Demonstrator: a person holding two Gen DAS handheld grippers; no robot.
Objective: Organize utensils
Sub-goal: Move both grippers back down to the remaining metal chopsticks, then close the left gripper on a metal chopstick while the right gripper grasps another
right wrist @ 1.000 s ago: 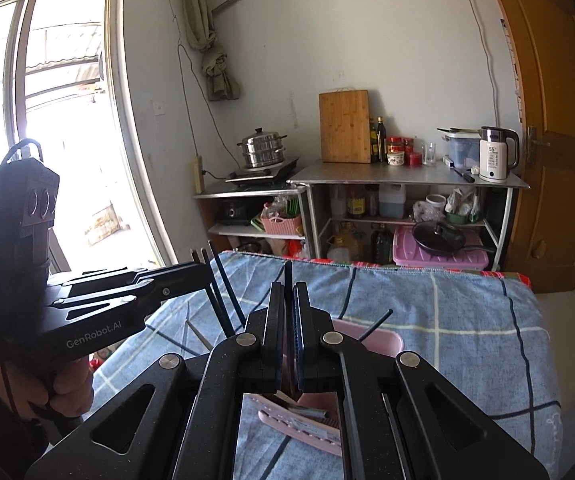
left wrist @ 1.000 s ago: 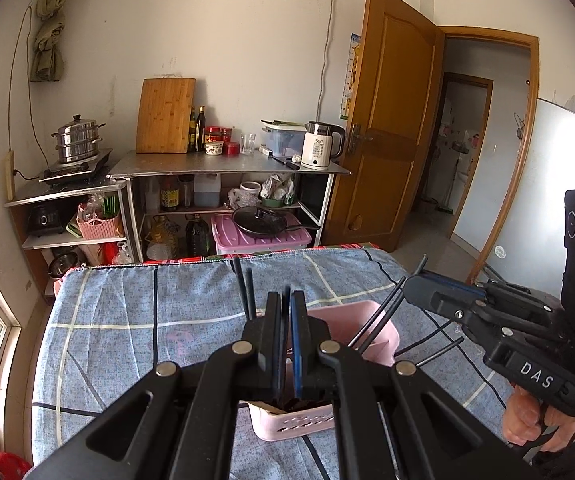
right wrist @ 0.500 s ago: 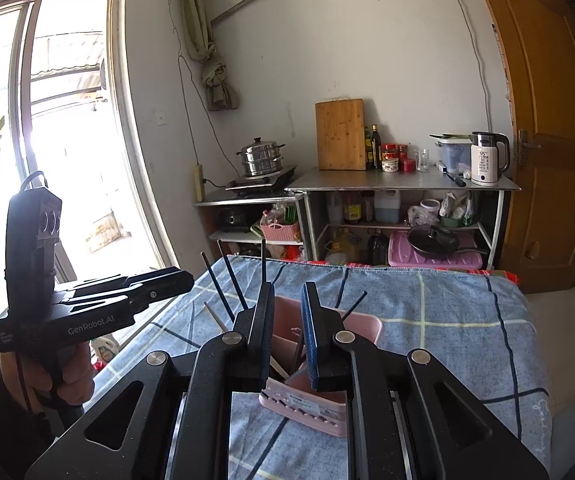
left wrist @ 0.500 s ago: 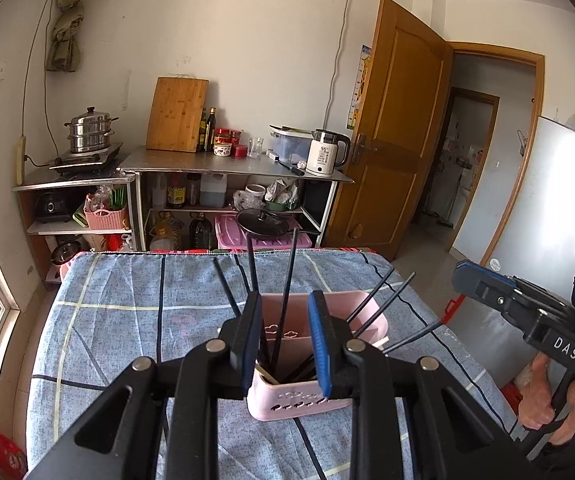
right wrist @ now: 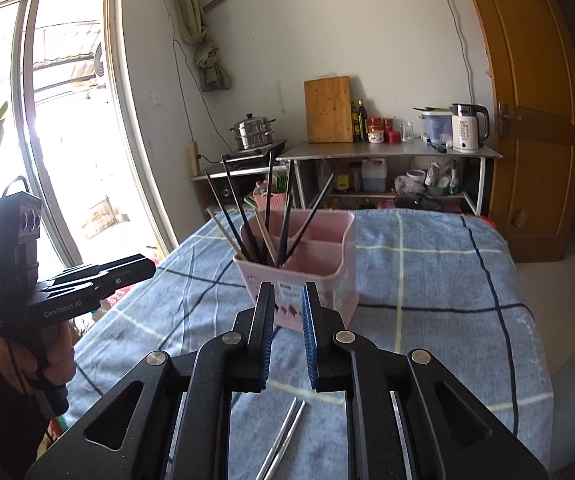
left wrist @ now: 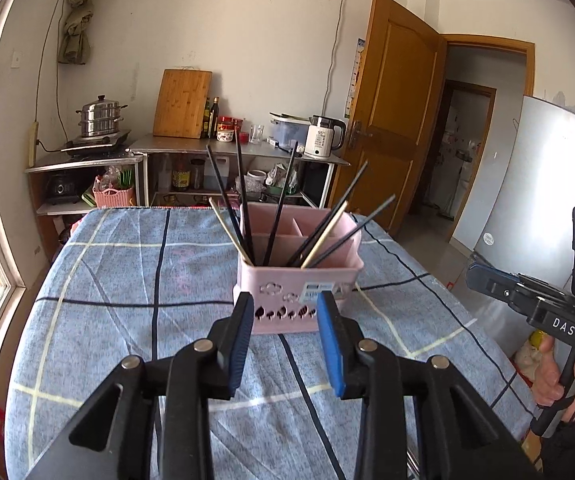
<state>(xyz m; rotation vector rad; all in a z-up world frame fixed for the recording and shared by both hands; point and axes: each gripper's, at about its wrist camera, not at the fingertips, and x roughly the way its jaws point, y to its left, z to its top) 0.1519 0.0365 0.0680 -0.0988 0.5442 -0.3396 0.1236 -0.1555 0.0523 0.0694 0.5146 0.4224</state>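
Observation:
A pink utensil holder point(left wrist: 299, 280) point(right wrist: 307, 268) stands on the blue checked tablecloth point(left wrist: 107, 300). Several black chopsticks point(left wrist: 243, 208) point(right wrist: 285, 216) and a couple of tan ones point(left wrist: 325, 236) lean in its front compartment. My left gripper point(left wrist: 286, 304) sits just in front of the holder with its jaws opening and nothing between them. My right gripper point(right wrist: 287, 292) is also just short of the holder, open by a narrow gap and empty. A pair of metal chopsticks point(right wrist: 283, 436) lies on the cloth under the right gripper.
Behind the table are metal shelves with a kettle point(left wrist: 321, 138), a cutting board point(left wrist: 183, 104) and a steamer pot point(left wrist: 99, 116). A wooden door point(left wrist: 391, 108) and a fridge point(left wrist: 535, 200) are to the right, a big window point(right wrist: 67, 120) to the left.
Both grippers went from shut to open and drew back and down from over the holder. The chopsticks that were at the jaws now stand loose in the holder.

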